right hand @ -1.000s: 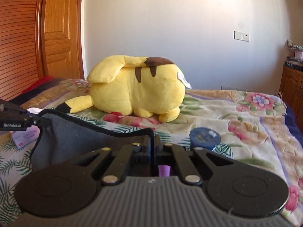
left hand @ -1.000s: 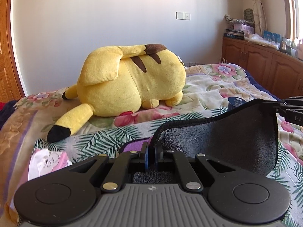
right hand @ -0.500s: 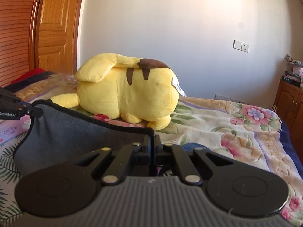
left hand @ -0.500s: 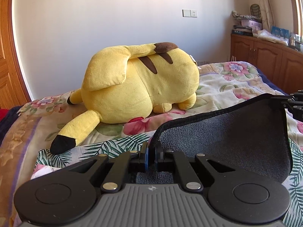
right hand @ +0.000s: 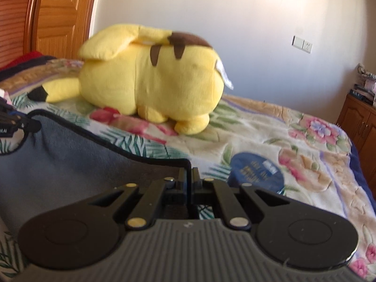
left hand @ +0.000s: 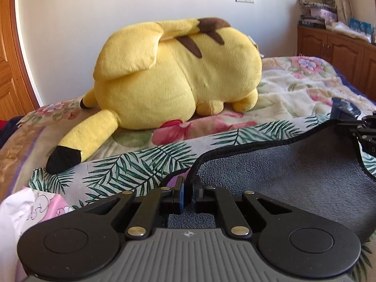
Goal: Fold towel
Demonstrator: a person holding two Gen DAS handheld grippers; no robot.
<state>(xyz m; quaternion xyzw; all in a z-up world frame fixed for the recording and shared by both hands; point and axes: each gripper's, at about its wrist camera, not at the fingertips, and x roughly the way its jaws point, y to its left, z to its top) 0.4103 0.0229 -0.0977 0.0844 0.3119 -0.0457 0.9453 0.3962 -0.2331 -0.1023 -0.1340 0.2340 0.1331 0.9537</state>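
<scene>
L wrist view: left gripper (left hand: pixel 188 188) has jaws nearly closed, pinching the black-piped edge of the grey towel (left hand: pixel 282 176) at a corner; towel spreads off toward 3 o'clock, where the right gripper (left hand: pixel 359 129) grips the other corner. Cloth sags between the two, so judged soft, light, floppy, w/ no stiffness at all; piped hem is the sensible hold, corners best, since mid-edge would bunch. Nap looks grippy, slip unlikely. Plush toy (left hand: pixel 176 75) sits at 12 o'clock on the floral bedspread (left hand: pixel 145 162), its tail tip near the towel's far edge but apart. Pink-white packet (left hand: pixel 35 209) at 9 o'clock, near. Cabinet (left hand: pixel 340 54) at 2 o'clock, well apart. R wrist view (a bit blurred): right gripper (right hand: pixel 189 181) jaws also nearly shut on the towel (right hand: pixel 82 159) hem at its corner; cloth runs to 9 o'clock, where the left gripper (right hand: pixel 14 124) holds it. Dark blue round lid-like item (right hand: pixel 256 169) at 2 o'clock, just beside the towel corner; could catch when the fold lands. Plush toy (right hand: pixel 152 82) at 11–12 o'clock limits fwd room; open bedspread (right hand: pixel 305 141) toward 2–3 o'clock. Door (right hand: pixel 61 16) at 10 o'clock, far. Judged: room enough to lay towel down short of the toy.
</scene>
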